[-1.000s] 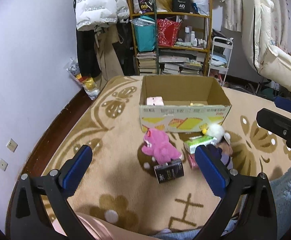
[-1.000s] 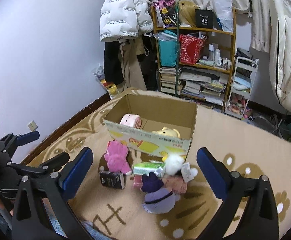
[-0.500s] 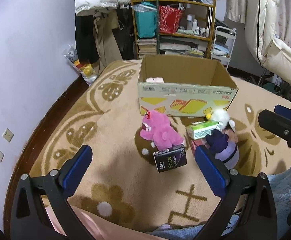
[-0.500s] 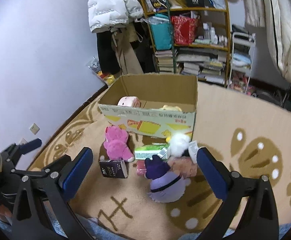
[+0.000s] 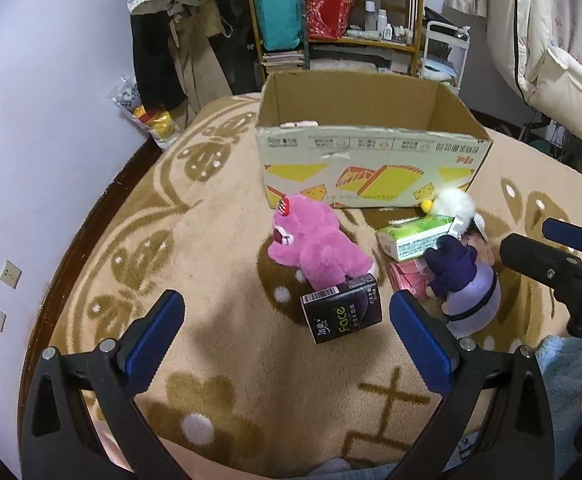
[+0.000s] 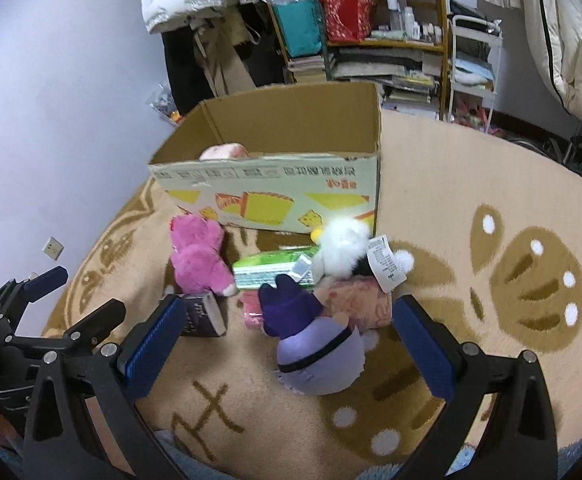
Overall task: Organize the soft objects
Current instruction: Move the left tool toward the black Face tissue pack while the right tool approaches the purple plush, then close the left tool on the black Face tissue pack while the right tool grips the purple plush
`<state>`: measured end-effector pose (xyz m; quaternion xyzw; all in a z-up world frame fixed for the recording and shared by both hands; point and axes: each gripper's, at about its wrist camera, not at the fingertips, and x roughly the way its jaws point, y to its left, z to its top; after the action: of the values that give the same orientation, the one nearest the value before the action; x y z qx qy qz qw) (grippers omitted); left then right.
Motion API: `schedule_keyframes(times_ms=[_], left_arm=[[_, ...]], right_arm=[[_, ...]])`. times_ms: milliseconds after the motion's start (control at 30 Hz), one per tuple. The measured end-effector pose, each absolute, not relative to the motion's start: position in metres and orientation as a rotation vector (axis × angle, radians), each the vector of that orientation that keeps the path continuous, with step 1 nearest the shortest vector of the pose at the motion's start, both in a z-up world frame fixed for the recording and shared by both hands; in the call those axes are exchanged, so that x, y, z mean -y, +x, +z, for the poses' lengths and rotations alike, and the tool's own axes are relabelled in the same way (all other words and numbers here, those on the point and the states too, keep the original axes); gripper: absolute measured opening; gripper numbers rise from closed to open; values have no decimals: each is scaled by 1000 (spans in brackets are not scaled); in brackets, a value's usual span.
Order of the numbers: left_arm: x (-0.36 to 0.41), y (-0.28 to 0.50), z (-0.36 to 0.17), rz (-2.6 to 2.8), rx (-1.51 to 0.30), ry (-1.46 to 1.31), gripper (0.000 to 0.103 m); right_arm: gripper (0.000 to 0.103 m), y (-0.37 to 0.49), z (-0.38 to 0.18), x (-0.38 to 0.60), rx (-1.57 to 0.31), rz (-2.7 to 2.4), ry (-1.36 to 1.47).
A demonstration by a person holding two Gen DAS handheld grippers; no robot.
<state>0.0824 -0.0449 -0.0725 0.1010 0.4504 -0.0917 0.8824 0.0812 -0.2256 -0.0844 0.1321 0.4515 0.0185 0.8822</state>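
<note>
On a tan patterned carpet [image 5: 219, 248], the open printed cardboard box [image 5: 371, 152] holds only a pale pink item [image 6: 223, 151] or so — the pink plush bear [image 5: 315, 246], purple-hatted lilac doll [image 6: 315, 344], fluffy white toy [image 6: 341, 250] and tissue packs wait before it, left gripper [image 5: 287, 336] and right gripper [image 6: 287, 344] both spread wide, empty.

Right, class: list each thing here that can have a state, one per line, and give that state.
Cardboard box: open at the top, upright on the carpet.
Pink plush: lying on the carpet, outside the box.
Purple plush: on the carpet, ungrasped.
Black tissue pack: tilted, leaning against the pink plush.
Green tissue pack: resting on the pile.
Left tool: open, empty.
Right tool: open, empty.
</note>
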Motion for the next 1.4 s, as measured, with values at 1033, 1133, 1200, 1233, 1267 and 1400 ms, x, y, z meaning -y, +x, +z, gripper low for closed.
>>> schedule_keyframes(times_ms=[1033,1133,1200,1233,1267,1400], left_arm=[[63,114,-123,-197,-1069,178,101],[62,117,-126,-200,-1083,172,101],[62,118,-129,-198,-1089,168,101],[62,118,-130,-199,-1091,166,101],[63,119,-130,-202,-1092,163,101],[66,120,-134,-222,-1105,161,101]], right_arm=[[103,107,-159,242,-1147,28,403],[103,107,-165,245,-1165,16,424],[103,108,-169,248,-1176,14,448],[103,108,-171,249,-1180,16,463],[103,108,-172,251,-1183,17,475],[103,107,-177,253,-1193,13,459]])
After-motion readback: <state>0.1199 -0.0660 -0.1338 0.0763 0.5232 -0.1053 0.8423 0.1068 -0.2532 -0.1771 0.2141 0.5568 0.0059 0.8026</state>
